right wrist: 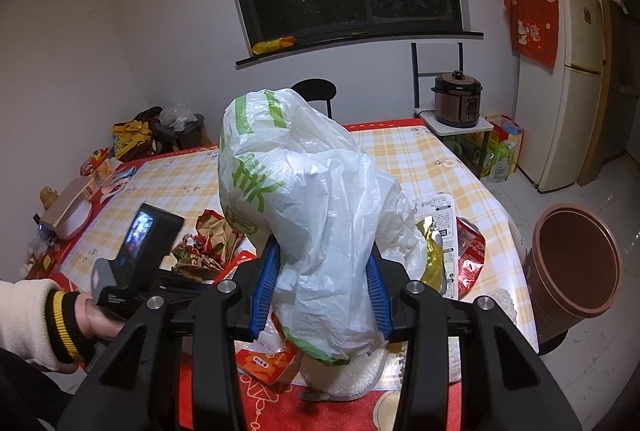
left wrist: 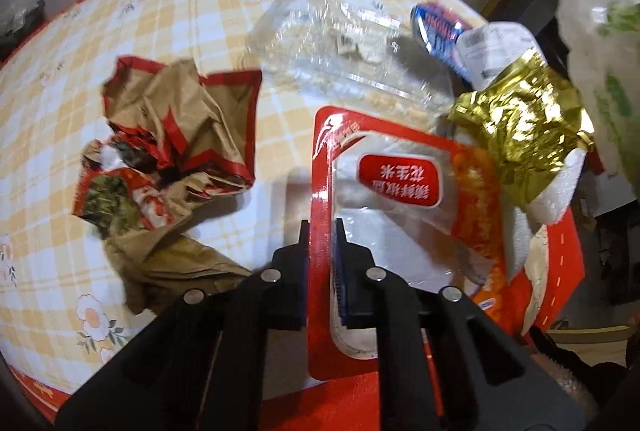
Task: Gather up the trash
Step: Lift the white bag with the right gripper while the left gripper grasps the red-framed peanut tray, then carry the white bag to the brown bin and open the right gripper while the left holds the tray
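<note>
The left tool (left wrist: 321, 231) pinches the red snack packet (left wrist: 404, 199), just beside the gold wrapper (left wrist: 516, 135). The right tool (right wrist: 322, 291) squeezes the white bag (right wrist: 316, 215).

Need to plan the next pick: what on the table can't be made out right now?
- Right wrist view: white plastic bag in the right gripper hides the table's middle.
- Left wrist view: clear plastic container and blue can are motion-blurred.
- Left wrist view: left gripper covers the red snack packet's near edge.

Dim indoor light, blurred fisheye edges
</note>
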The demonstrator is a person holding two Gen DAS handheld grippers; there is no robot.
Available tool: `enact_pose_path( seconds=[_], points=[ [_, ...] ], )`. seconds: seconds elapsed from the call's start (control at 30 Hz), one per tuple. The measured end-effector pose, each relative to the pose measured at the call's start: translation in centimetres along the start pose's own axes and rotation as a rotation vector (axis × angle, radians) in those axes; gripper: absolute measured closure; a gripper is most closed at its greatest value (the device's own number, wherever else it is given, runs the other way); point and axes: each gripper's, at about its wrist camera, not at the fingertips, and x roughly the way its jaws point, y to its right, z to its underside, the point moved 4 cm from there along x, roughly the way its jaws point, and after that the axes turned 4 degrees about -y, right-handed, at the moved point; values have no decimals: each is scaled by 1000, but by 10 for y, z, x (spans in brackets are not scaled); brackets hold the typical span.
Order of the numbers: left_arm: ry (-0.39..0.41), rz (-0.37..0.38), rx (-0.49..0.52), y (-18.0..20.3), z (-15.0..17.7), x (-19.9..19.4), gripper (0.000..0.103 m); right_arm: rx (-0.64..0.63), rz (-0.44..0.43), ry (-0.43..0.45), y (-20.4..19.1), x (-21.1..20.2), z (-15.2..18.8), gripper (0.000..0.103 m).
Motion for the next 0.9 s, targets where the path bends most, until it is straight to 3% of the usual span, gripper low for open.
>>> enact_pose_path(
  seconds=[0.33, 0.53, 0.9],
  points=[
    [160, 58, -122, -9, 8, -62, 89, -20, -27, 22, -5, 3, -5, 62],
    [245, 97, -167, -7, 9, -93, 89, -19, 6, 43, 4, -7, -10, 62],
    [309, 148, -147, 39, -9, -116, 89, 87, 115, 115, 83, -46, -22, 62]
  ],
)
